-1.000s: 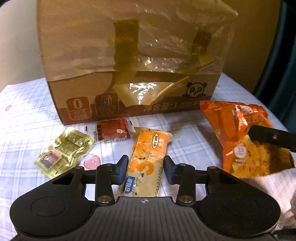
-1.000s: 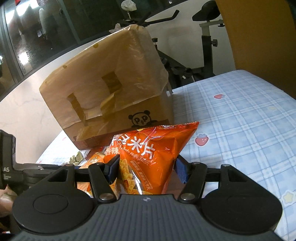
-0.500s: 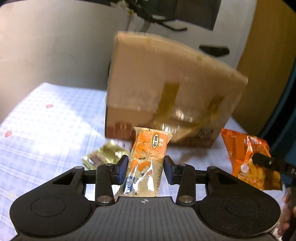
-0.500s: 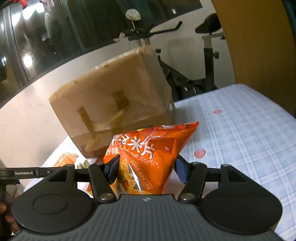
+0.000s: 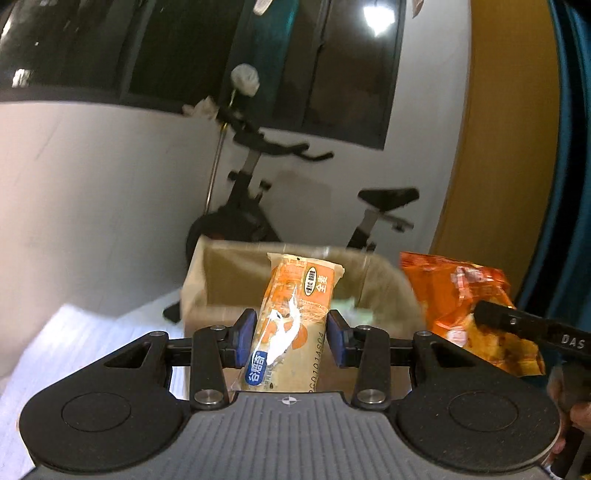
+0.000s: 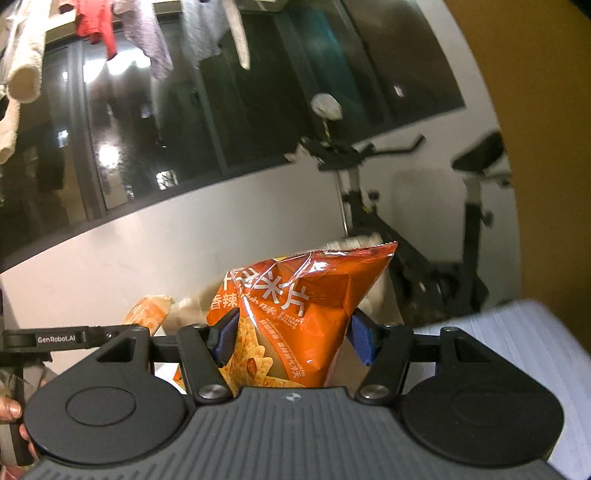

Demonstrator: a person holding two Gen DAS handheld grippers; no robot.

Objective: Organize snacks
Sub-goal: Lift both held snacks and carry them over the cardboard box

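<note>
My left gripper [image 5: 291,338] is shut on a long beige and orange snack bar packet [image 5: 295,321], held upright above the open top of a cardboard box [image 5: 218,273]. My right gripper [image 6: 291,341] is shut on an orange chip bag [image 6: 295,314], also raised near the box. The chip bag shows at the right of the left wrist view [image 5: 465,310], and the snack bar packet shows at the left of the right wrist view [image 6: 147,314].
A checked cloth covers the table [image 5: 74,339] under the box. Behind it stand a white wall, dark windows and an exercise bike [image 5: 258,192]. A yellow wall panel [image 5: 509,147] is at the right. Laundry hangs above in the right wrist view [image 6: 103,22].
Both grippers have lifted their snacks off the table and risen above the box. The box's open top now shows, and the other snacks on the cloth have dropped out of view.
</note>
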